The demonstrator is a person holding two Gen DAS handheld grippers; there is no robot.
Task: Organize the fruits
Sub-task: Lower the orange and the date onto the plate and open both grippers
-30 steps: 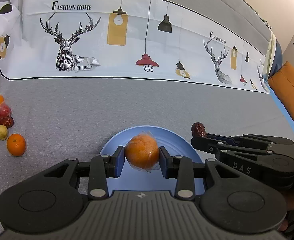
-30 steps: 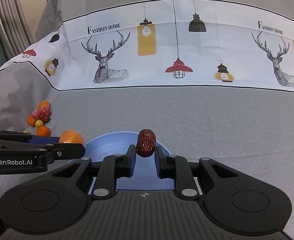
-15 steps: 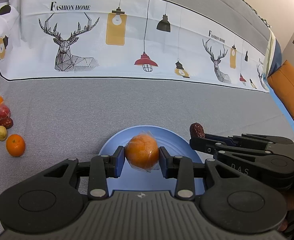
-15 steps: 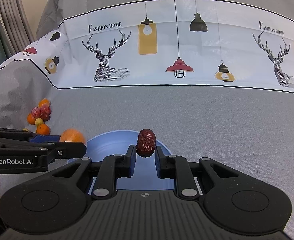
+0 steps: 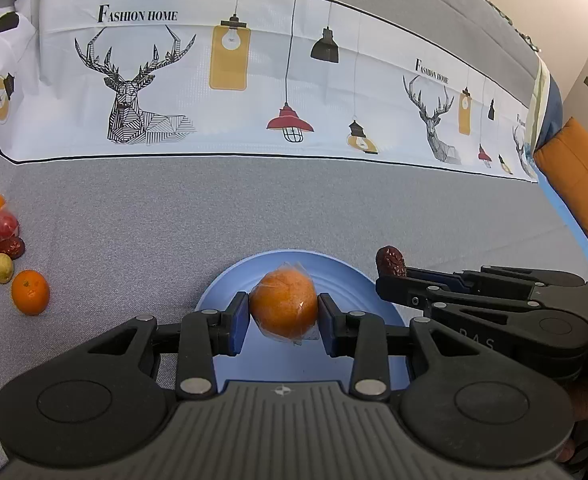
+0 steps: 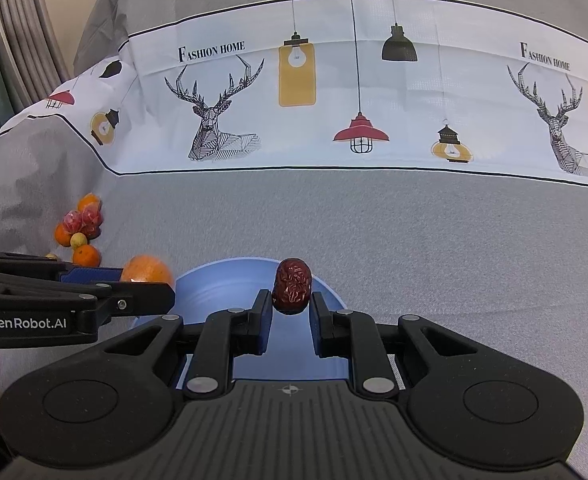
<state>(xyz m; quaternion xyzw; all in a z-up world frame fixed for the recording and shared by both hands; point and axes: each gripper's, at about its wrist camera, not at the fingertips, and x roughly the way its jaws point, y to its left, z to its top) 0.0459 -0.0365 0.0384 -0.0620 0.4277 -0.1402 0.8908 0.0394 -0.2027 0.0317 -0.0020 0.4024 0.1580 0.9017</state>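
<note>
The left gripper [image 5: 284,318] held a plastic-wrapped orange [image 5: 285,305] between its blue pads, pinched across the fruit's widest part, above the near half of a blue plate [image 5: 333,276]. The right gripper [image 6: 292,308] had its jaws drawn narrow on a wrinkled red date [image 6: 292,286], gripped by its lower half with the top standing clear of the pads, over the same plate's right side.

The orange looked fairly heavy for its size and firm, but its loose film wrap was probably slippery, so a hold square across the middle seemed safest; a grip on the wrap alone could slide. The date seemed light, a little soft and easily dented, best held across its short width with gentle pressure.

Both grippers hung side by side over the plate, which lay on a grey cloth [image 5: 134,240]. Far to the left, well apart from the plate, sat a cluster of loose fruit [image 5: 2,240]: oranges, red wrapped pieces, another date and a small yellow-green fruit. A printed white band [image 6: 333,100] with deer and lamps ran across the far side.
</note>
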